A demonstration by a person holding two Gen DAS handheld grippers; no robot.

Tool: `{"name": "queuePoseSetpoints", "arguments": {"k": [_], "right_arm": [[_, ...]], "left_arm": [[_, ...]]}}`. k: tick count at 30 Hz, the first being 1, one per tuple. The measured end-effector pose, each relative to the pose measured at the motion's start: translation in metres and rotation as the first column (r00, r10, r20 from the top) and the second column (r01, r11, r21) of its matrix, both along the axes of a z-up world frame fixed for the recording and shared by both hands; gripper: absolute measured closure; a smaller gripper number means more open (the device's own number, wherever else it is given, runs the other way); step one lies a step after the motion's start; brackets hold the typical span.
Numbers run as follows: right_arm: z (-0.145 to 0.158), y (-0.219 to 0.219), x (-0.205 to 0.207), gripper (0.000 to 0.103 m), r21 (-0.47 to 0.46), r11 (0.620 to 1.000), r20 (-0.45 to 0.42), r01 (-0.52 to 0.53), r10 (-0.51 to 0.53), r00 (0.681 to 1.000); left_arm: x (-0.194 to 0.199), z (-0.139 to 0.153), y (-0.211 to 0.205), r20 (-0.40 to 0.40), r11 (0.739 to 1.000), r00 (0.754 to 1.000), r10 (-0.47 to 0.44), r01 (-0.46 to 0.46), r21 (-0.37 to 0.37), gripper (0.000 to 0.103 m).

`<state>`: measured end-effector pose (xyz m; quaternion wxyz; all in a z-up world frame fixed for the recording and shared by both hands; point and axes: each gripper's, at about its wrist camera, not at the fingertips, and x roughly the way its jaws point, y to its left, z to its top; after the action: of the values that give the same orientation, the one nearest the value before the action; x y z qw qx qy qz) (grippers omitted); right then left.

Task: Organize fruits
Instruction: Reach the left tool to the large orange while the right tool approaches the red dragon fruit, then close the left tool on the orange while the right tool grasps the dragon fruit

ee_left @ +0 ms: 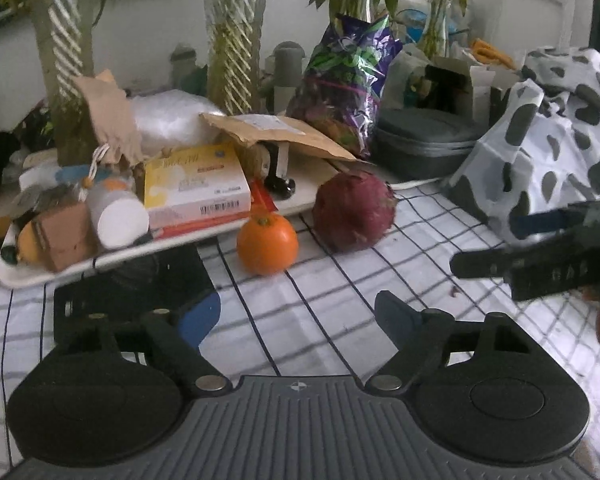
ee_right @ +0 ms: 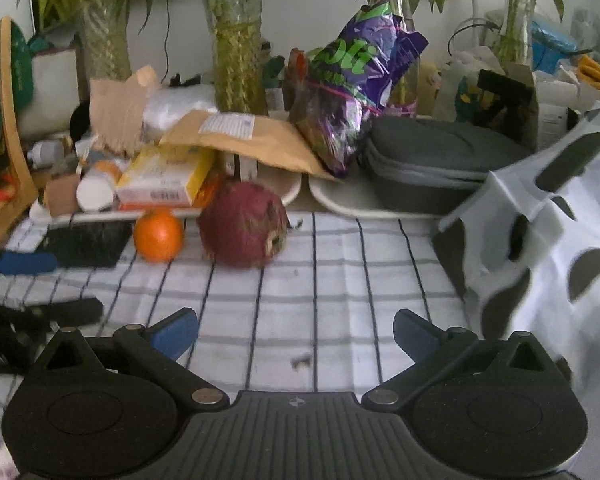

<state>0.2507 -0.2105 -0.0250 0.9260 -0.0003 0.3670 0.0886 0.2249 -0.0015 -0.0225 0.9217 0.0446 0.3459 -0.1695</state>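
The left gripper (ee_left: 298,316) is released: its blue-padded fingers (ee_left: 202,316) stand wide apart above the white checked tablecloth (ee_left: 324,320) and grasp nothing. The right gripper (ee_right: 296,332) is likewise spread and empty.

The round orange fruit (ee_left: 267,245) lies on the cloth ahead of the left gripper, slightly left of the midline between its fingers and well apart from them. Its green stem end faces up and tilts toward the back of the table. In the right wrist view the orange fruit (ee_right: 158,234) lies ahead and to the left, beyond the left fingertip.

The dark red, scaly oval dragon fruit (ee_left: 354,211) lies just beside the orange fruit, on its right and slightly farther back; whether the two touch cannot be told. In the right wrist view the dragon fruit (ee_right: 244,230) lies ahead, left of centre, with its long axis running obliquely and its brown, dried end pointing toward the camera and to the right.

Both fruits lie just in front of the cluttered white tray (ee_left: 24,276). A white bag with dark spots (ee_right: 540,248) stands at the right.
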Motion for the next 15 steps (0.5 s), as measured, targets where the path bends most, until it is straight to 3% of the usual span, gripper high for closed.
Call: {"name": "queuePoseSetpoints", "arguments": {"k": [5,13,15], "right_arm": [[-0.008,-0.002,0.031,0.000,0.081,0.997,0.003,-0.004,0.004,1.000],[-0.021,-0.001,0.066,0.000,0.234,0.972,-0.007,-0.006,0.007,1.000],[-0.024,-0.004,0.073,0.000,0.295,0.955,-0.007,-0.001,0.004,1.000]], "left_arm": [[0.022,-0.009,-0.004,0.044,0.999,0.999,-0.010,0.008,0.042,0.032],[0.056,-0.026,-0.010,0.066,0.997,0.998,-0.012,0.007,0.078,0.037],[0.064,-0.033,-0.012,0.056,0.996,0.998,-0.017,0.011,0.093,0.042]]}}
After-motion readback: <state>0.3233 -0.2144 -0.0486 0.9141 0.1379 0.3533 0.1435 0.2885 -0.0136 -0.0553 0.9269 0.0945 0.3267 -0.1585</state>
